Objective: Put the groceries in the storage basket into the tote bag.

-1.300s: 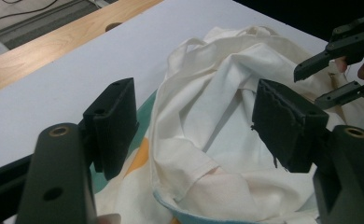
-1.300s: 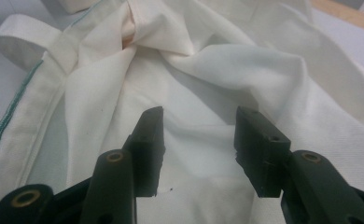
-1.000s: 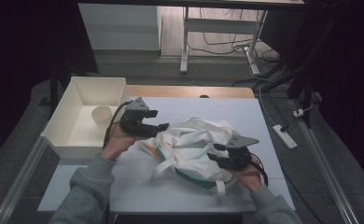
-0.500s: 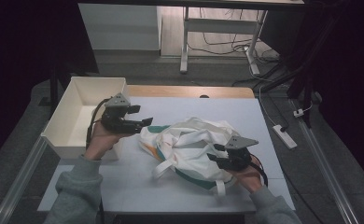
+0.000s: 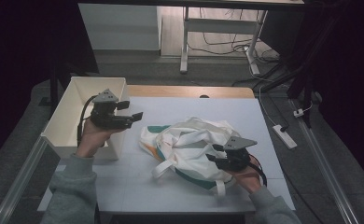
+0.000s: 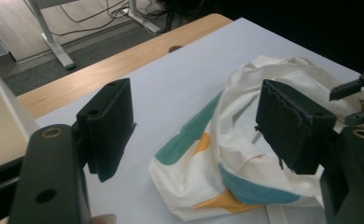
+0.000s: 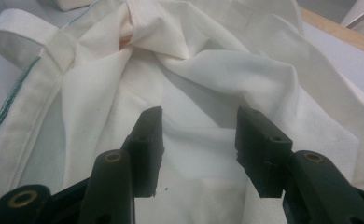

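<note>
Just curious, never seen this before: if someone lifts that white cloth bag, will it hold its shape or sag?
The cloth bag would probably sag: it lies crumpled in soft folds. Its straps trail loose, so they would likely dangle. It looks thin and flat, probably light.

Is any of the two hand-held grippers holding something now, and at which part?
The left hand-held gripper holds nothing; its jaws stand open above the table. The right hand-held gripper rests over the cloth bag, jaws open, no fabric pinched.

Your cream cloth bag [image 5: 189, 147], just ahead of the right tongs [image 5: 216, 154], carries teal and orange patches; both black tongs; white bin [image 5: 68, 116] beside the left tongs [image 5: 132, 119]; pale grey bench [image 5: 171, 105].
</note>
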Demonstrator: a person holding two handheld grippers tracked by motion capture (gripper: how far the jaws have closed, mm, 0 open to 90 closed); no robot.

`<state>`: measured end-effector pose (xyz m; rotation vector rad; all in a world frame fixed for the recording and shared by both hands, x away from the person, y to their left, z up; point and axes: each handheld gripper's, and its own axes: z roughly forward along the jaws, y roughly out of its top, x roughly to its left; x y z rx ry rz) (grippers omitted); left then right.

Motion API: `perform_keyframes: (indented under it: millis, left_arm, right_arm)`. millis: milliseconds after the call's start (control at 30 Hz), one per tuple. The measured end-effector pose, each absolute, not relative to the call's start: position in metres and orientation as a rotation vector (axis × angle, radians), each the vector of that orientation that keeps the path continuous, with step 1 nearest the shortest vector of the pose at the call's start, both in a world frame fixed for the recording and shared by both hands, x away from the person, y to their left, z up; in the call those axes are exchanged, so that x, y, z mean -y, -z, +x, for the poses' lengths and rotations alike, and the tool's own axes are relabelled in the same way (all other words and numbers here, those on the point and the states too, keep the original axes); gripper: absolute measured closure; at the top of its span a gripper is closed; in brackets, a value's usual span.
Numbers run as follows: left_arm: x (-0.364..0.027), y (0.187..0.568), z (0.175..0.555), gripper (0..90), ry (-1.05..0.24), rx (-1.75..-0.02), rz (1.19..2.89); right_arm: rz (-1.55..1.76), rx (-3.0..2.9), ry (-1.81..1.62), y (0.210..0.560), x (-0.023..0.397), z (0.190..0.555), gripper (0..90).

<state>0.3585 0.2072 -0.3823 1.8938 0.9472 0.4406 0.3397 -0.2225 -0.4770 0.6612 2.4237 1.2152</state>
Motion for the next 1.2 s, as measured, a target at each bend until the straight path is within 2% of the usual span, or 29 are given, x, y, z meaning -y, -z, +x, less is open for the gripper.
perform_keyframes:
  millis: [267,867,1200]
  left_arm:
    - [-0.232,0.386,0.365,28.0,-0.457,-1.031,1.833]
    - [-0.286,0.411,0.382,27.8,-0.596,-1.308,1.788]
    - [-0.301,0.43,0.394,19.4,-0.587,-1.403,1.814]
  right_arm:
    - [0.661,-2.427,-1.204,0.478,0.222,0.341,51.7]
    - [0.657,-2.427,-1.205,0.477,0.222,0.34,51.7]
    - [0.654,-2.44,-1.197,0.48,0.22,0.34,51.5]
